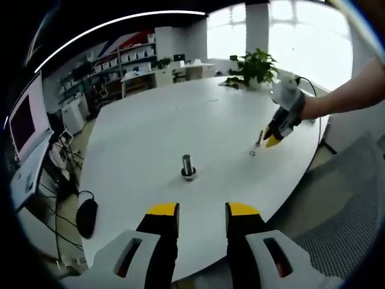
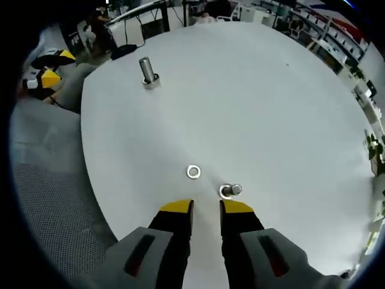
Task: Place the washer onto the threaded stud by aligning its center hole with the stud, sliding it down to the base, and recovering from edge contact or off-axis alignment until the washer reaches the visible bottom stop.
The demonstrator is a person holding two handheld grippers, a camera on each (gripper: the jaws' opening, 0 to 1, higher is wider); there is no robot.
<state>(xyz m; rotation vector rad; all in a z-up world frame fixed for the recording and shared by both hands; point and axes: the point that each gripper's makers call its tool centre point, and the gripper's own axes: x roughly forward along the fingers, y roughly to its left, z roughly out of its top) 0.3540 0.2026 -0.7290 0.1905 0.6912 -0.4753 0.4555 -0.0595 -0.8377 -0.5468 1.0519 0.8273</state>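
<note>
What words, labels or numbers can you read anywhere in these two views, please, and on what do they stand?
None can be read.
Shelf boxes beyond the table: any labels too small and blurred.
Monitor: screen dark, nothing legible.
Washer, threaded stud, both grippers: no markings visible.

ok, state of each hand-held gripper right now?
Left hand-held gripper: open, empty, back from the stud.
Right hand-held gripper: open, empty, just short of the washer.
</note>
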